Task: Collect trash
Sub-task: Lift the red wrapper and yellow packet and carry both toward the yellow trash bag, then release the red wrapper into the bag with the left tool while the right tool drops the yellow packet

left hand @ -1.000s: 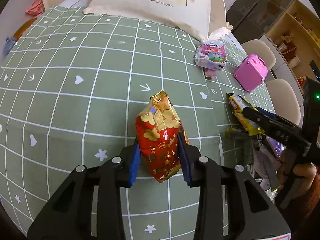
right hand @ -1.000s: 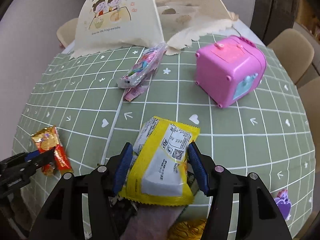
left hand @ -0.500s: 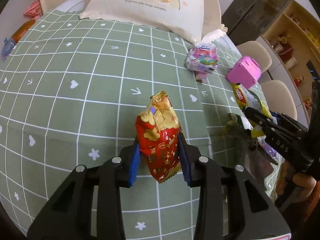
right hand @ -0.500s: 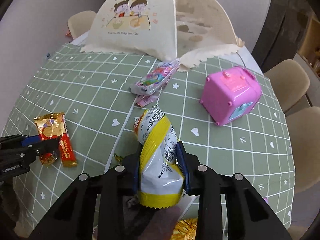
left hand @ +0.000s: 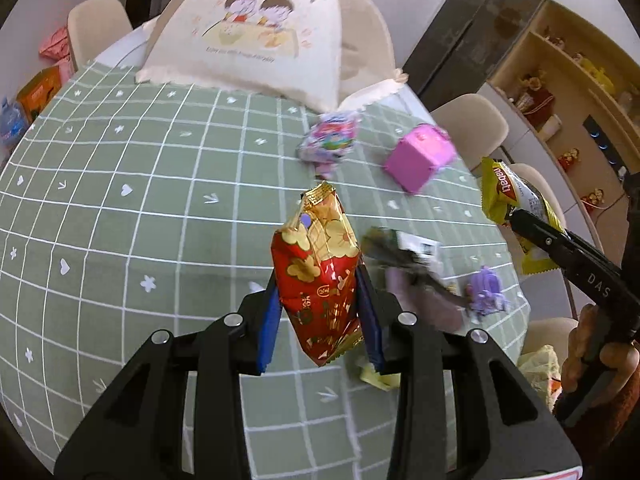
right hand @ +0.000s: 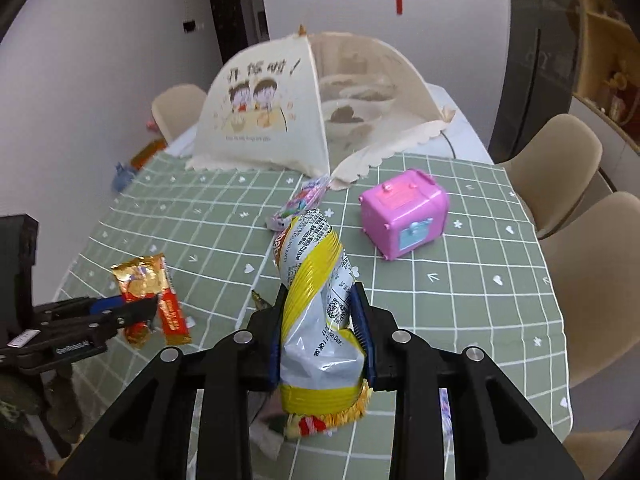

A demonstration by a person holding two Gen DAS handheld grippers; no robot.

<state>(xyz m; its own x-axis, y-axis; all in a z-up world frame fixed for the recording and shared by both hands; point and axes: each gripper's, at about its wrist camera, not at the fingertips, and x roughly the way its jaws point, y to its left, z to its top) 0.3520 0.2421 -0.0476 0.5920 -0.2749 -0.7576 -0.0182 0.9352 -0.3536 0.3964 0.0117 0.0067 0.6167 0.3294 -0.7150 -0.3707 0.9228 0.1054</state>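
Left wrist view: a green grid tablecloth [left hand: 120,208] with white hearts and flowers is covering the table. A cream mesh food cover [left hand: 256,36] printed with two cartoon children is standing at the far end, beige chairs [left hand: 472,128] are ringing the table, and wooden shelving is running along the right wall. The left gripper [left hand: 318,304] is pinching a red-and-gold snack wrapper [left hand: 316,268] between its blue pads, clear of the cloth. Beyond it, blurred, are lying a pink toy box [left hand: 420,158], a colourful candy packet [left hand: 330,142], a purple toy figure [left hand: 486,290] and a dark crumpled wrapper [left hand: 400,252]. At right, a hand [left hand: 600,354] is holding the other tool.

Right wrist view: white walls, a dark doorway and a red hanging ornament are showing behind the cover. The right gripper [right hand: 322,330] is clamping a twisted yellow-and-silver snack bag [right hand: 316,300], jaws closed on it, lifted above the cloth. More wrappers are lying under it. The pink box is sitting right of the bag; the red-and-gold wrapper is hanging at left in the left tool.
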